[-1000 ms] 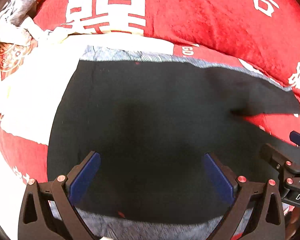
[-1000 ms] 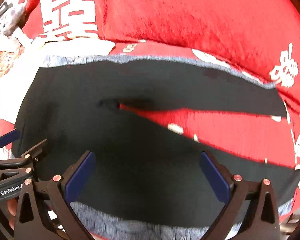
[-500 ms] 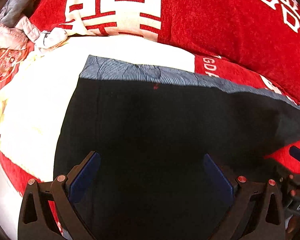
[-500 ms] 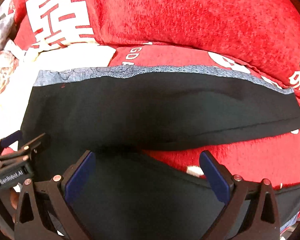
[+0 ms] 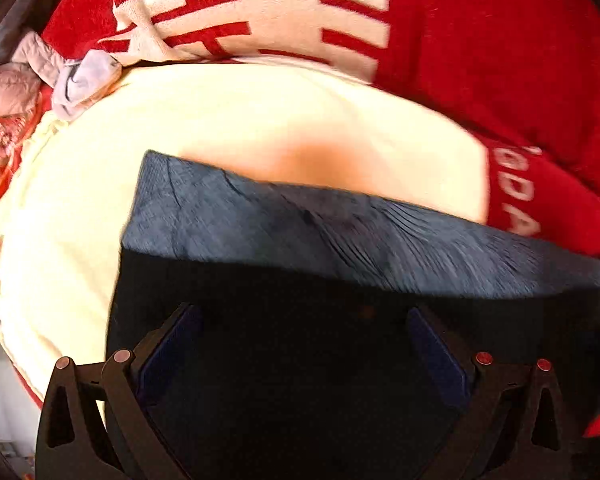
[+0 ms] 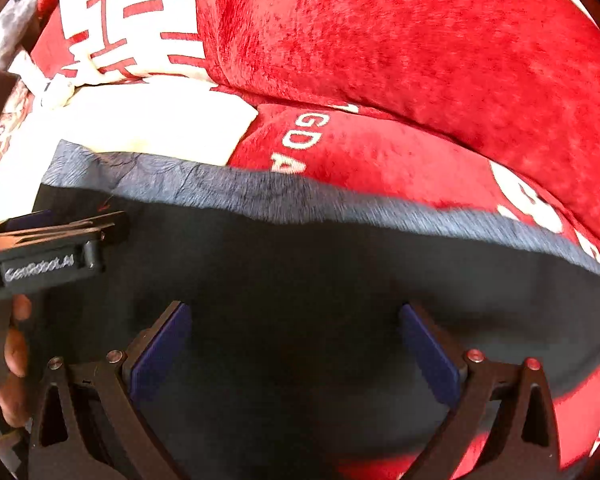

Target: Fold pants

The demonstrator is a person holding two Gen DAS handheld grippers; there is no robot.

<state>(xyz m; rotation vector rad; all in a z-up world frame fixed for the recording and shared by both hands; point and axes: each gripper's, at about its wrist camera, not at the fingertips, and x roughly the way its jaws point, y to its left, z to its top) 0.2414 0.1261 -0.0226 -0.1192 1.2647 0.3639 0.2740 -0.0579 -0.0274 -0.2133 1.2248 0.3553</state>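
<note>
The black pants (image 5: 340, 292) lie flat on a red bed cover, with a blue-grey patterned band (image 5: 340, 228) along their far edge. My left gripper (image 5: 302, 320) hovers low over the black cloth, open, with nothing pinched between its blue pads. In the right wrist view the pants (image 6: 340, 264) and their band (image 6: 300, 196) stretch across the frame. My right gripper (image 6: 294, 312) is open over them. The left gripper (image 6: 100, 226) shows side-on at the left, above the pants' left end. The cloth under both grippers is in deep shadow.
A red bed cover (image 6: 420, 60) with large white characters rises behind the pants. A cream patch (image 5: 260, 120) lies just beyond the band. Crumpled pale clothes (image 5: 72, 80) sit at the far left. A person's fingers (image 6: 16, 344) hold the left gripper.
Both grippers have moved forward toward the pants' far banded edge, which now looms larger. The red gap between the two legs is no longer in view. Both grippers stayed open.
</note>
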